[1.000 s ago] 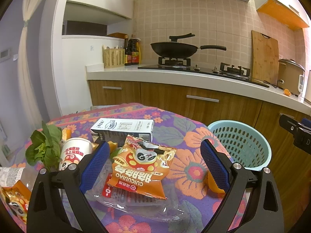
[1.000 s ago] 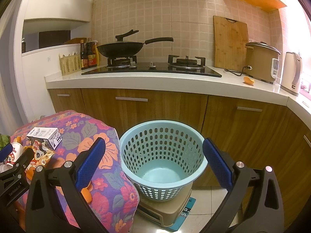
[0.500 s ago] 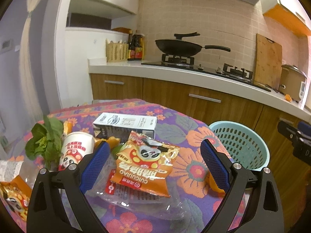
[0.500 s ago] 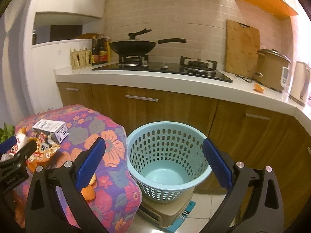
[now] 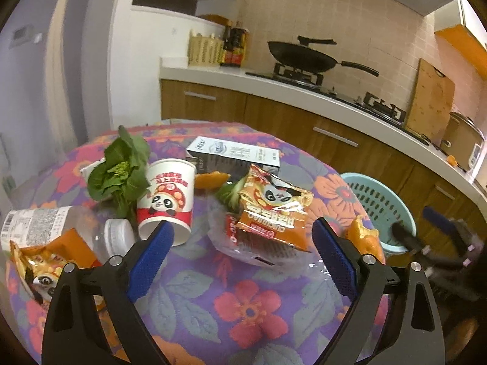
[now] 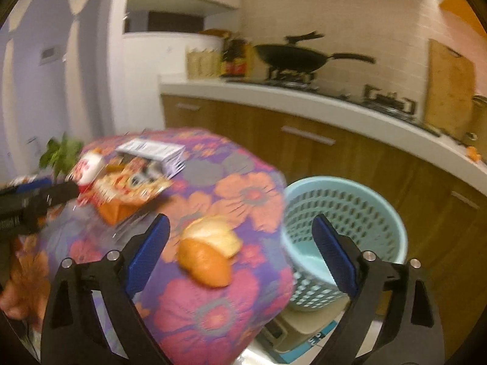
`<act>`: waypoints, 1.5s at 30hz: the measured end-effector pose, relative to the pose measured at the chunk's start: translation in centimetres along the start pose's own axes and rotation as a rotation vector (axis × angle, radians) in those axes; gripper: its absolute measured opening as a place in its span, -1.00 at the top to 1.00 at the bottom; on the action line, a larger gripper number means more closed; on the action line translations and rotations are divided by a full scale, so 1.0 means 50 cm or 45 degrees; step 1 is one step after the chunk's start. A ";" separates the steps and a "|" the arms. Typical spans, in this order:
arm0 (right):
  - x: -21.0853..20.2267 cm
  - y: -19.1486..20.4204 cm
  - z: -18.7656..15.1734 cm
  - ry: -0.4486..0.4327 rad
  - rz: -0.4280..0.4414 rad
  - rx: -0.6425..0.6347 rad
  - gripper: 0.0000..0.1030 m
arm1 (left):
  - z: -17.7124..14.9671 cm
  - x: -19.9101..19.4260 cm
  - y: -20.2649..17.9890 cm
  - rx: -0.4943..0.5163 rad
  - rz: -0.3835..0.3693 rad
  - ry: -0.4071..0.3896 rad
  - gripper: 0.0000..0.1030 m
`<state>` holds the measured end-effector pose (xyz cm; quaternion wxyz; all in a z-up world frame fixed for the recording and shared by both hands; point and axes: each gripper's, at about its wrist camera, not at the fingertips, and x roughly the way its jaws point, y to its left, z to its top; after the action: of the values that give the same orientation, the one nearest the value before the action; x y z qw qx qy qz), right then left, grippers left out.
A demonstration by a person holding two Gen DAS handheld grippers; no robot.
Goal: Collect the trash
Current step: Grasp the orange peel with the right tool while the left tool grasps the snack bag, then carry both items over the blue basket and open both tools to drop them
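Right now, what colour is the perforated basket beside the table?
Light blue basket; right wrist view shows it best.

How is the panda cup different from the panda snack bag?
The panda cup is white and red, round and stiff; the snack bag is orange, flat and crinkly. The cup rests on the flowery cloth, tipped over; the bag lies on clear plastic wrapping. Both show a cartoon panda.

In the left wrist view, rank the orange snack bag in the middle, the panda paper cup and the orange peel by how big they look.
Largest to smallest:
1. Orange snack bag
2. Panda paper cup, nearly as big, so that order is unsure
3. Orange peel, partly hidden by a tool finger
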<state>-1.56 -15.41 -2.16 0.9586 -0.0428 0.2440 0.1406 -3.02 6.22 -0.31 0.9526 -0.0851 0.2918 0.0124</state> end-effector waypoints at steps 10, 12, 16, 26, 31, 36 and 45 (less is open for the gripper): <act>0.032 0.006 -0.019 0.034 0.047 -0.038 -0.71 | 0.065 0.122 -0.040 0.079 -0.067 0.246 -0.41; 0.038 0.004 -0.019 0.042 0.056 -0.043 -0.71 | 0.066 0.147 -0.036 0.058 -0.071 0.290 -0.41; 0.051 0.003 -0.022 0.050 0.075 -0.065 -0.71 | 0.055 0.174 -0.032 0.059 -0.034 0.353 -0.08; 0.074 -0.005 -0.029 0.083 0.106 -0.056 -0.71 | 0.053 0.158 -0.025 0.063 -0.038 0.304 0.92; 0.087 0.008 -0.032 0.116 0.145 -0.083 -0.51 | 0.066 0.105 -0.036 0.069 -0.069 0.215 0.97; 0.129 0.008 -0.035 0.214 0.190 -0.052 -0.08 | 0.088 0.062 -0.024 0.023 -0.098 0.139 1.00; 0.112 0.000 -0.016 0.140 0.241 -0.061 0.71 | 0.114 0.030 -0.052 0.024 -0.139 0.053 1.00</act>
<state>2.79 -14.14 -5.56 0.9248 -0.0502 0.2957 0.2339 1.58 4.57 3.87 0.9463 -0.0921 0.3066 -0.0440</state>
